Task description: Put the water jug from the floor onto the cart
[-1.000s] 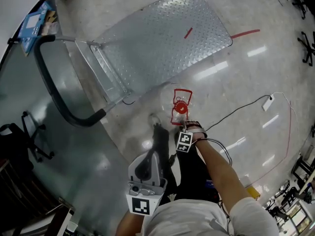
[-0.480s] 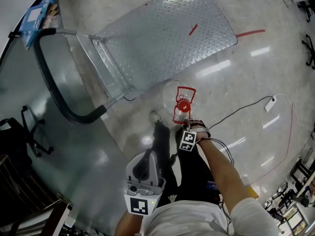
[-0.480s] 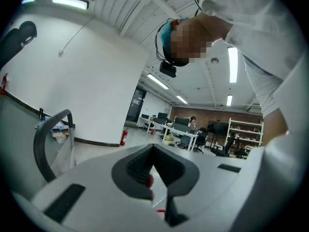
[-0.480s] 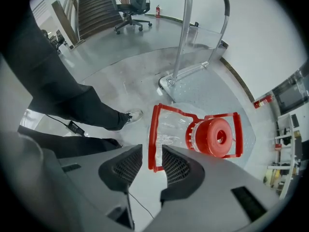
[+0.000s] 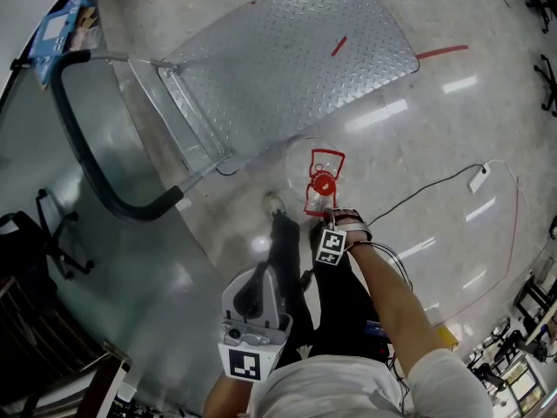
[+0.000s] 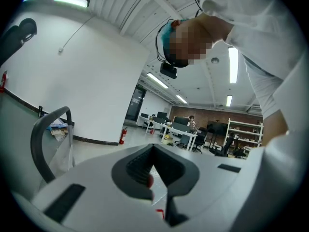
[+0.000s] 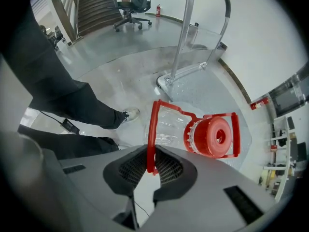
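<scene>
Platform cart: diamond-plate deck, black push handle at one end.
Water jug: clear body, red cap, red carry handle. Stands on floor just beside cart's handle-end corner, not on deck.
Right gripper: points down over jug beside cart. Jaws just closing, now pinching red carry handle.
Left gripper: farther from cart, jaws drawn together, nothing between.

top: white, short sleeves | trousers: black | left gripper, right gripper: grey, black-white marker cubes
</scene>
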Demonstrator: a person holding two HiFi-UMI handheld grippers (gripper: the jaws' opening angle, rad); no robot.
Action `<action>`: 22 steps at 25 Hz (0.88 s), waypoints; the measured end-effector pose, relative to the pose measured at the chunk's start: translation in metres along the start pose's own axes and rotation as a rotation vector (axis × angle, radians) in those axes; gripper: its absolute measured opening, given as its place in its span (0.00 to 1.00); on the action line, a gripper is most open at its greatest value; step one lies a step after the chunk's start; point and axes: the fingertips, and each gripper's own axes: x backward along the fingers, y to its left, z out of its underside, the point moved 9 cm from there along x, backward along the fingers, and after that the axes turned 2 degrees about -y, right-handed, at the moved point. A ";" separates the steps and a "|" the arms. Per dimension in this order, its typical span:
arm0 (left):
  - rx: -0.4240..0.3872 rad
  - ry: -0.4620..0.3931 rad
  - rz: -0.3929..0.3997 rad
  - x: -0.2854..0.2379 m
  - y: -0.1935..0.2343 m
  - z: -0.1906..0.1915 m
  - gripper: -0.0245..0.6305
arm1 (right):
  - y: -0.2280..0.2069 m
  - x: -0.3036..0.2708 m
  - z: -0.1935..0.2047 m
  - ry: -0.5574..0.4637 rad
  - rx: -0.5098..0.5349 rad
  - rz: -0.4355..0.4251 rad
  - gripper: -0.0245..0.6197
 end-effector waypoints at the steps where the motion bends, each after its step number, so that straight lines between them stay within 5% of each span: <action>1: 0.003 -0.002 0.002 0.000 0.000 0.000 0.04 | 0.000 0.001 0.001 -0.002 0.000 -0.002 0.11; 22: -0.035 -0.115 -0.016 0.008 -0.028 -0.041 0.04 | -0.016 0.096 0.027 0.017 -0.010 -0.170 0.13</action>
